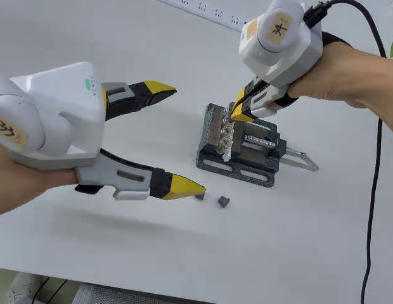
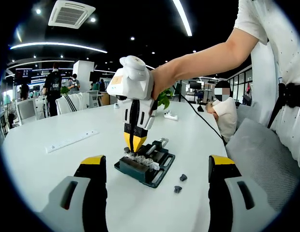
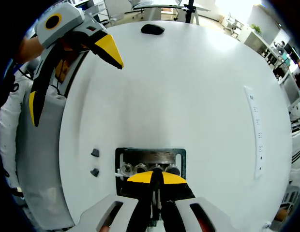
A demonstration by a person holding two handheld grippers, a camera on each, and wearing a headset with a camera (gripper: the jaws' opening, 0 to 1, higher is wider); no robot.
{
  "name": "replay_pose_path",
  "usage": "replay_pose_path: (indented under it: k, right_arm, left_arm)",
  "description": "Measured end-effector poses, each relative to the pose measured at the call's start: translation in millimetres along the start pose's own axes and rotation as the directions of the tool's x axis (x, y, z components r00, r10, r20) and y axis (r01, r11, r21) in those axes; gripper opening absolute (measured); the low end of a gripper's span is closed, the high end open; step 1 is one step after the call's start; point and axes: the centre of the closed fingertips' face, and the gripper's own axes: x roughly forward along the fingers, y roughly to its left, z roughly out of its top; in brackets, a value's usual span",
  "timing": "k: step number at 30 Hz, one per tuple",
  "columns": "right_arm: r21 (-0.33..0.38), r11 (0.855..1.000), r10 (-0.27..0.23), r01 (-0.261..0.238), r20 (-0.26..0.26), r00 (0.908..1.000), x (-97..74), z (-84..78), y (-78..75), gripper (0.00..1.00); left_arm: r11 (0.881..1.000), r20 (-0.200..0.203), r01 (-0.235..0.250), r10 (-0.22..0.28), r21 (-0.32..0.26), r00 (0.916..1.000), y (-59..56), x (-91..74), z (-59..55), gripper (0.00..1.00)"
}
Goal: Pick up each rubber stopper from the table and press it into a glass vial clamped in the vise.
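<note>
Head view: left tongs (image 1: 182, 138) spread wide above the desk (image 1: 120, 253), nothing between them.
Right tongs (image 1: 238, 114): jaws together, tips pointing down just over the glass vials (image 1: 225, 135); I cannot tell if anything is pinched.
Vise (image 1: 238, 166): dark grey, clamping the row of vials upright.
Rubber stoppers (image 1: 224, 201): two, grey, loose on the desk just beside the vise.
Writing: handwritten round stickers on both tongs; left seems "33", right unclear.
</note>
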Motion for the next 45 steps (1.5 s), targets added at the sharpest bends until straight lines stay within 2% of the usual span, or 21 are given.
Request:
replay_pose_path:
  k: [2,7,11,21,24,31,34,36,39,42,45]
  right_arm:
    - [0.007,1.0,-0.02,0.02,0.012,0.9997,-0.6,1.6,-4.0,0.03]
    - [0.017,1.0,-0.017,0.016,0.023,0.9996,-3.4,-3.8,-0.4,0.06]
    - [0.041,0.999,-0.028,0.026,0.058,0.9979,-8.8,-3.8,0.5,0.07]
    - [0.093,0.994,-0.076,0.063,0.142,0.987,-28.4,-4.2,0.3,0.13]
    - [0.121,0.99,-0.096,0.074,0.19,0.9771,-36.9,-1.6,-1.1,0.15]
    - [0.162,0.981,-0.141,0.103,0.248,0.9585,-55.8,-7.2,-0.1,0.19]
    - [0.185,0.976,-0.163,0.114,0.277,0.9471,-65.5,-10.7,2.1,0.22]
    - [0.206,0.971,-0.178,0.118,0.302,0.9366,-68.8,-10.8,0.6,0.23]
    - [0.231,0.965,-0.196,0.123,0.327,0.9247,-77.6,-15.8,7.2,0.25]
    - [0.256,0.958,-0.217,0.127,0.364,0.9056,-84.0,-20.7,12.9,0.28]
    - [0.278,0.952,-0.235,0.13,0.386,0.8923,-89.4,-27.0,19.9,0.31]
  left_arm:
    - [1.0,-0.003,0.0,0.0,0.002,1.0,-0.5,-0.4,0.2,0.86]
    - [1.0,-0.011,-0.004,0.004,0.003,0.9999,-0.8,-1.6,0.8,0.86]
    - [1.0,-0.019,-0.007,0.007,0.004,0.9998,-0.3,-2.6,0.9,0.86]
    - [1.0,-0.049,0.002,-0.001,0.02,0.9988,-2.0,-1.9,1.9,0.87]
    - [1.0,-0.059,0.009,-0.007,0.029,0.9982,-3.5,-1.0,4.0,0.87]
    - [0.999,-0.079,0.012,-0.008,0.048,0.9969,-3.6,-0.3,9.2,0.88]
    - [0.998,-0.088,0.015,-0.01,0.054,0.9961,-4.3,-0.6,10.9,0.89]
    - [0.998,-0.095,0.017,-0.011,0.058,0.9954,-4.7,-0.7,10.8,0.9]
    - [0.997,-0.111,0.021,-0.013,0.068,0.9937,-6.2,-1.5,10.7,0.91]
    - [0.997,-0.123,0.021,-0.012,0.076,0.9923,-7.6,-2.6,11.4,0.91]
    - [0.996,-0.134,0.024,-0.013,0.08,0.9909,-9.5,-3.3,11.1,0.92]
